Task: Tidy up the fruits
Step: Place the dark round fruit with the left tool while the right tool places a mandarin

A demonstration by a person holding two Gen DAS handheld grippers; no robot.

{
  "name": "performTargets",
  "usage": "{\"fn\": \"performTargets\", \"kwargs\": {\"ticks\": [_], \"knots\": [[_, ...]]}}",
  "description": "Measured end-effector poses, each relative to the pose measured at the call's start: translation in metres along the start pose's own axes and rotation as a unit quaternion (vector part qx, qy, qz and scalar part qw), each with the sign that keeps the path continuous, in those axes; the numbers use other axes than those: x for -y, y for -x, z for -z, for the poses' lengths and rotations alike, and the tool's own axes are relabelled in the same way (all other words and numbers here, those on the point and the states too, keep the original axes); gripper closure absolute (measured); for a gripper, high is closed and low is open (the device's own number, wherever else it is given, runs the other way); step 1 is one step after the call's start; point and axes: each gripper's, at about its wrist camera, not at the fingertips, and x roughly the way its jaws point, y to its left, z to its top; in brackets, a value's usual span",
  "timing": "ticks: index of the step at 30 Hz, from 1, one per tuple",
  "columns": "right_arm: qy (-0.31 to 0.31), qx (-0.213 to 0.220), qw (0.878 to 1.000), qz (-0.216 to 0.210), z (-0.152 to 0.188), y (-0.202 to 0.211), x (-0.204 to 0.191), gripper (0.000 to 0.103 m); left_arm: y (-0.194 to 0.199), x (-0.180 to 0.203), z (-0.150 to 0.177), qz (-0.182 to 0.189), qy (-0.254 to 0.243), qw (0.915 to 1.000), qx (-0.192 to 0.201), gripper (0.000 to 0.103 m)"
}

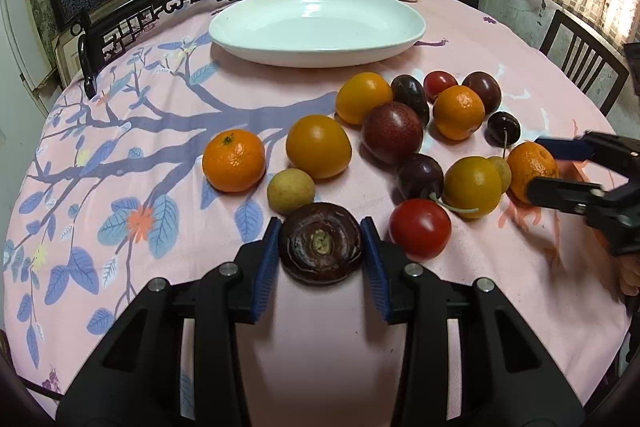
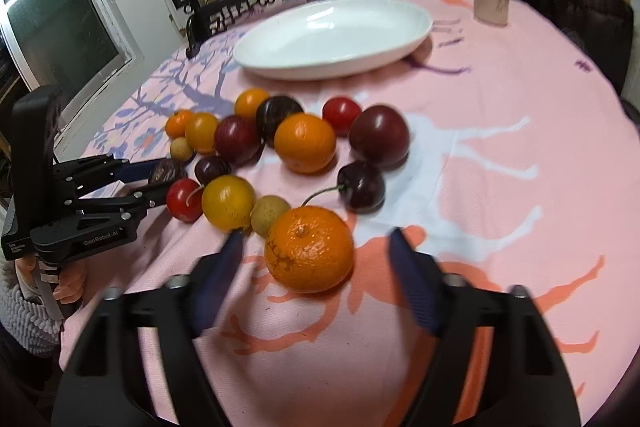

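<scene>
Two grippers, one fruit each: my left gripper (image 1: 321,243) jaws touch a dark fruit (image 1: 321,242), grip unconfirmed. My right gripper (image 2: 316,259) jaws gape, orange (image 2: 309,249) between, untouched; plate (image 1: 256,47) dead ahead, empty.

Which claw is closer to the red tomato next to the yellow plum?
Left. The left claw sits just beside the tomato, around a dark fruit. The right claw is farther, at an orange.

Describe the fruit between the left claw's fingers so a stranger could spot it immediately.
Start at the white oval dish on the pink tablecloth, then come toward the near edge past the scattered fruit. Between the left claw sits a flattened, dark brown fruit. Unlike its smooth, round neighbours, it is ringed, with a pale centre facing the camera.
</scene>
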Motion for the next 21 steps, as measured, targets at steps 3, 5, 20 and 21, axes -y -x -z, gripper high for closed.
{"fn": "performTargets", "kwargs": {"ticks": [3,5,20,21], "knots": [[-0.005,-0.002,1.0,-0.01,0.0,-0.002,0.001,0.057,0.004,0.001,0.001,0.005,-0.001,1.0,0.006,0.063],[-0.009,-0.003,1.0,-0.016,0.0,-0.002,0.002,0.058,0.007,0.002,0.001,0.006,0.0,0.9999,0.014,0.063],[-0.052,0.098,0.994,0.016,-0.122,0.008,0.029,0.059,-0.001,-0.018,-0.133,-0.011,0.052,0.9969,0.059,0.063],[-0.065,0.092,0.993,0.017,-0.136,-0.009,0.033,0.059,-0.014,-0.02,-0.142,-0.017,0.06,0.9967,0.052,0.063]]}}
